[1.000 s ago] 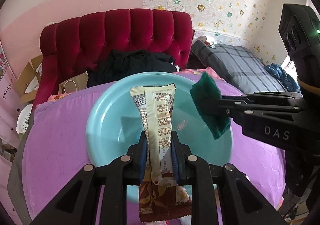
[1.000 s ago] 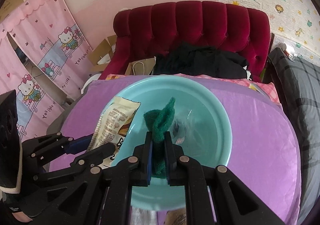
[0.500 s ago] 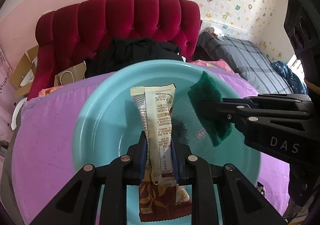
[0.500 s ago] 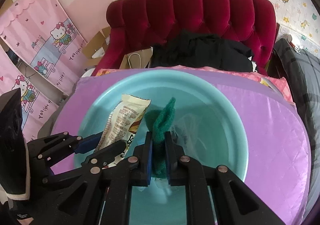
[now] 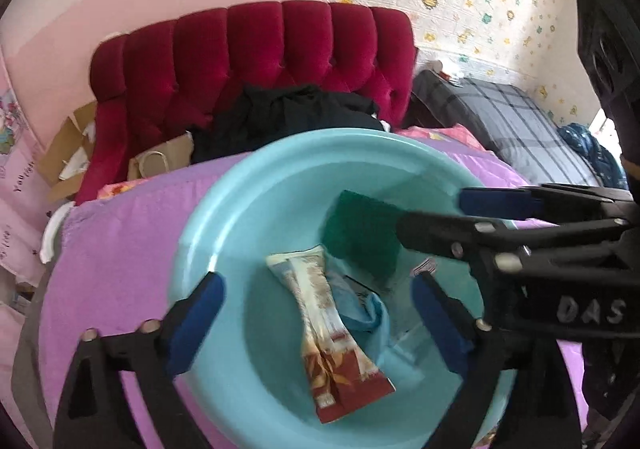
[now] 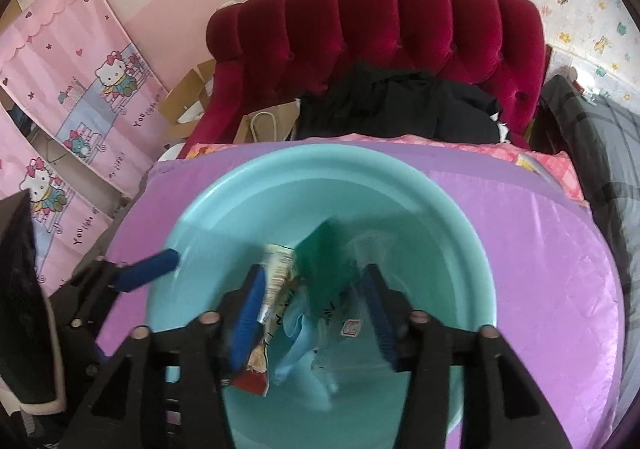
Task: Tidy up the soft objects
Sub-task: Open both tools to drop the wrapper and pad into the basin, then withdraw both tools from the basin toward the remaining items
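A teal basin (image 5: 224, 233) (image 6: 460, 233) sits on a purple quilted table. My left gripper (image 5: 316, 313) is open above it; the snack packet (image 5: 332, 333) (image 6: 276, 273) lies loose inside the basin between the fingers. My right gripper (image 6: 316, 313) is open too; the green scouring pad (image 6: 324, 261) (image 5: 360, 237) is blurred, free between its blue pads, over the basin. A light blue cloth (image 5: 364, 313) (image 6: 296, 345) lies in the basin bottom. The right gripper also shows in the left wrist view (image 5: 432, 213).
A red tufted sofa (image 5: 256, 61) (image 6: 400, 29) with black clothes (image 6: 392, 105) stands behind the table. A paper bag (image 6: 264, 125) and cardboard boxes (image 5: 68, 153) are left of it. A grey plaid bed (image 5: 504, 125) is at right. Pink curtains (image 6: 80, 97) hang left.
Both grippers opened over the basin. The snack packet dropped from the left gripper into the basin; the green pad left the right gripper's pads. Both grippers came closer to the basin.
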